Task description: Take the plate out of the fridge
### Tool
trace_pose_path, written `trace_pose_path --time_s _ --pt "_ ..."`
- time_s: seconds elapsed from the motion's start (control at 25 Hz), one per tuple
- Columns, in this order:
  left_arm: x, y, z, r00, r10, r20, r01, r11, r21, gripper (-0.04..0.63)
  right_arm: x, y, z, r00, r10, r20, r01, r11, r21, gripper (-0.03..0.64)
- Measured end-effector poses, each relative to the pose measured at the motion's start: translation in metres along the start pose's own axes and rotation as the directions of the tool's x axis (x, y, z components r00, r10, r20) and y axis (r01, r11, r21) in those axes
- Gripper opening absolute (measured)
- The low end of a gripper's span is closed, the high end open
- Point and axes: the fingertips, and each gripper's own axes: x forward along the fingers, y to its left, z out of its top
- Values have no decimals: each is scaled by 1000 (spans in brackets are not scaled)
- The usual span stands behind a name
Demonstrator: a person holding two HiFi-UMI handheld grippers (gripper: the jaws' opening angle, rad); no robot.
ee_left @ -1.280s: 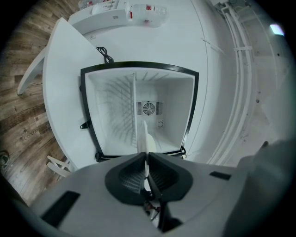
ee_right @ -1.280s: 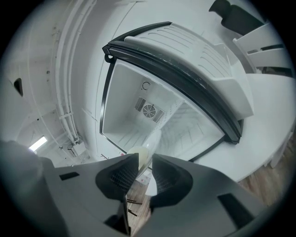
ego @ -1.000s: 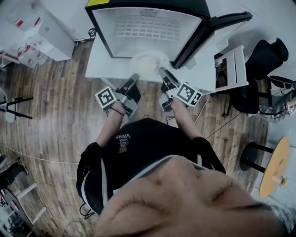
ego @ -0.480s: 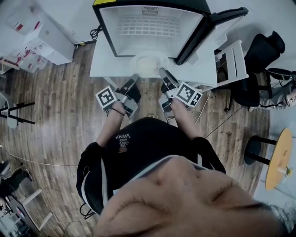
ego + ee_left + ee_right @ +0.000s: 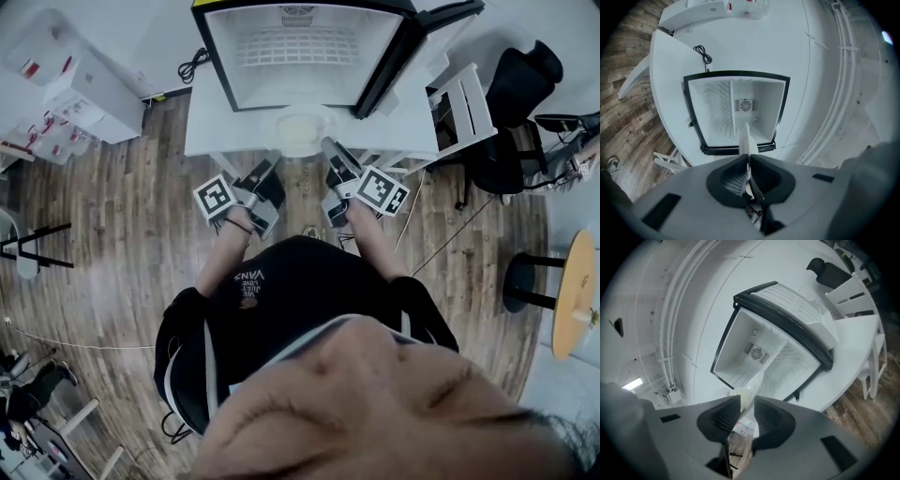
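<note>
A white round plate (image 5: 300, 131) hangs just in front of the open fridge (image 5: 217, 56), above the white table (image 5: 214, 127). My left gripper (image 5: 274, 159) is shut on its near left rim. My right gripper (image 5: 328, 148) is shut on its near right rim. The left gripper view shows the plate (image 5: 747, 138) edge-on, standing out of the closed jaws of the left gripper (image 5: 749, 161), with the fridge (image 5: 693, 117) behind it. In the right gripper view the plate's rim (image 5: 747, 392) sits between the pads of the right gripper (image 5: 746, 411). The fridge (image 5: 724, 348) is lit white inside.
The fridge door (image 5: 412, 47) stands swung open to the right. A white chair (image 5: 464, 103) and a black office chair (image 5: 516, 94) stand right of the table. A white cabinet (image 5: 89, 89) is at the left. A black stool (image 5: 525, 281) and a round wooden table (image 5: 574, 305) are at the far right.
Both grippers and the plate keep their place in the head view while the fridge and table have slid up the picture, so the plate now sits slightly farther out from the fridge opening.
</note>
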Motion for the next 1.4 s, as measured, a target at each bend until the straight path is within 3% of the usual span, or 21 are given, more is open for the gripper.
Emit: trace_pose_path --time_s 1.4 --pt "-76 -3 -47 992 -14 -127 12 1000 -20 32 -70 25 -75 992 -77 102 75 997 26 98"
